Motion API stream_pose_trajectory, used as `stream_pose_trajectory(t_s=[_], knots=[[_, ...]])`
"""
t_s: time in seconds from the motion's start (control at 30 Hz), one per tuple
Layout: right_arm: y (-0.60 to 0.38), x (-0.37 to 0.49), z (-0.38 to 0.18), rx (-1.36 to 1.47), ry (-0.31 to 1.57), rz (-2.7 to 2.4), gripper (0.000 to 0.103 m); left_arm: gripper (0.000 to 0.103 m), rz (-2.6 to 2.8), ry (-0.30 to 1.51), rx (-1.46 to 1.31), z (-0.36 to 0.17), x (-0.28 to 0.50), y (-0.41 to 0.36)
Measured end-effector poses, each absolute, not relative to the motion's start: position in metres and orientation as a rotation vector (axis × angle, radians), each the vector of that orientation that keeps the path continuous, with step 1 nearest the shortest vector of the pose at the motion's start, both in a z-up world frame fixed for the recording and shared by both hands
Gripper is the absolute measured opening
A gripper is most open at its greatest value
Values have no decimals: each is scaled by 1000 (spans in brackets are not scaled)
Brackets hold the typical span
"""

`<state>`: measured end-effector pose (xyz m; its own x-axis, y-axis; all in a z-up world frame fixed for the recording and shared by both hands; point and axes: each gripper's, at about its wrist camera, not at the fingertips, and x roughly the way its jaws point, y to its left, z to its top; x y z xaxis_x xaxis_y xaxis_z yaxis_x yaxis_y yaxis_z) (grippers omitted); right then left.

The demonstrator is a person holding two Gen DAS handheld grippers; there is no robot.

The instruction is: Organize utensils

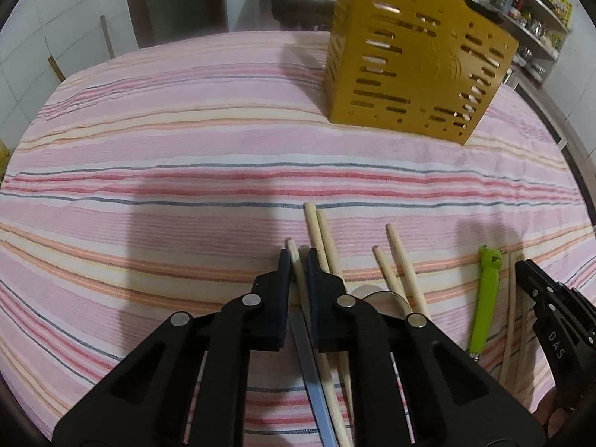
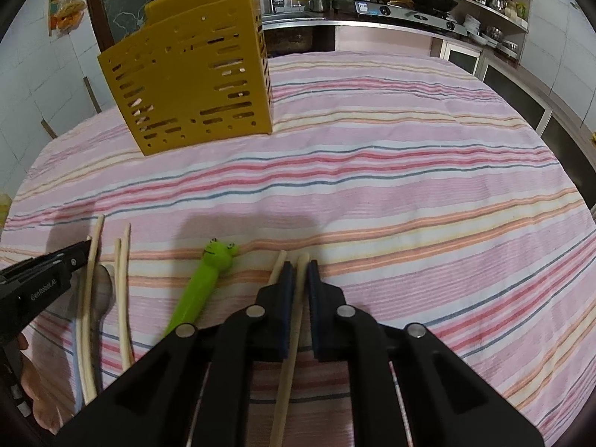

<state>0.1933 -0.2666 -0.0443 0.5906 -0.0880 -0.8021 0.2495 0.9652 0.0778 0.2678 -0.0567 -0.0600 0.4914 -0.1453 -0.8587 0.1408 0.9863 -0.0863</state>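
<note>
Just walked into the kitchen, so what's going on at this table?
A person is sorting utensils with a handheld tool in each hand. The left tool and the right tool each have a chopstick between their fingers. More chopsticks and a green frog-handled utensil lie on the striped tablecloth. The yellow slotted holder stands at the far side.

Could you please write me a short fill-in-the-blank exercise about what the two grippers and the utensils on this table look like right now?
1. The slotted utensil holder standing on the striped tablecloth is ____ in colour.
2. The green utensil handle has a ____ face at its tip.
3. A single ____ lies between the jaws of the right gripper.
4. The left gripper sits over a chopstick and a flat ____ handle.

Missing words: yellow; frog; chopstick; blue
</note>
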Motion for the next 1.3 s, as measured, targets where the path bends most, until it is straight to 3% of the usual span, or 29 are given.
stream_pose_trajectory(t_s=[0.53, 0.97, 1.3], knots=[[-257, 152, 30, 173, 635, -179, 7, 7, -181, 636, 15, 26, 199, -31], [-247, 98, 67, 144, 392, -174, 7, 7, -161, 441, 51, 57, 134, -21], [-252, 103, 58, 154, 476, -133, 4, 8, -150, 410, 60, 64, 119, -14]])
